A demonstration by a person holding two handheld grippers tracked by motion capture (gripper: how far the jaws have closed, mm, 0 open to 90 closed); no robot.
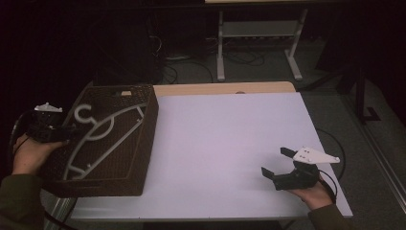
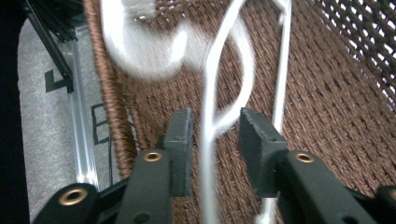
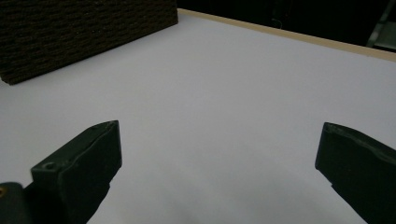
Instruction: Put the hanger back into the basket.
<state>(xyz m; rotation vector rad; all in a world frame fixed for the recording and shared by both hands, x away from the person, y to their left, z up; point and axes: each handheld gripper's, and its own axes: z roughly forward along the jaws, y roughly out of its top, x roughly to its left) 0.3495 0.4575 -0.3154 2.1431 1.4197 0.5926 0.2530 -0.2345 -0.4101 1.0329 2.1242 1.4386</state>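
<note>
Hanger (image 2: 212,100) lies in the basket (image 1: 148,124), its wire between the left claw's (image 2: 215,140) parted jaws, unclamped; right claw (image 1: 277,165) gapes empty over the table (image 1: 215,139); lifting carelessly, its hook could snag the weave.

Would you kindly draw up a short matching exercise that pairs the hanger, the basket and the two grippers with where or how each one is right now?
Things:
1. white hanger
2. brown woven basket
3. left gripper
4. right gripper

States:
A. jaws wide apart above the bare white tabletop
B. lying inside the basket
C. jaws either side of a thin white bar, not pressing on it
D. standing at the left end of the table

Pairs: 1-B, 2-D, 3-C, 4-A
</note>
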